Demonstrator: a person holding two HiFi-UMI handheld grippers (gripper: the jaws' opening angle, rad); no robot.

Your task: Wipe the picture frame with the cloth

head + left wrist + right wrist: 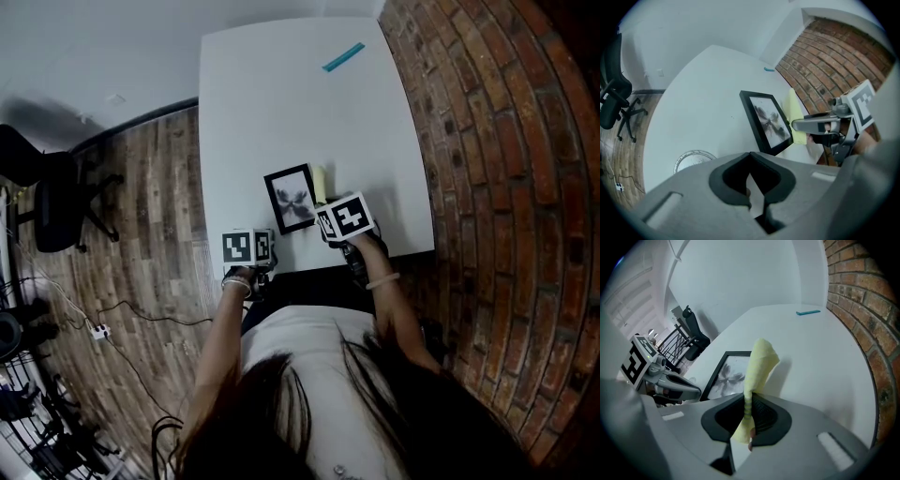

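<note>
The black picture frame (291, 198) lies flat near the front edge of the white table (281, 103), showing a grey print. My right gripper (328, 211) is shut on a pale yellow cloth (759, 366), which stands up from the jaws just right of the frame (729, 373). In the left gripper view the cloth (796, 115) hangs along the frame's (768, 121) right side. My left gripper (752, 187) is shut with nothing in it and hovers at the table's front edge, left of the frame.
A teal strip (343, 56) lies at the table's far right. The brick wall (487, 141) runs along the right side. A round clear disc (693, 161) sits on the table near my left gripper. A black office chair (56, 202) stands on the wooden floor, left.
</note>
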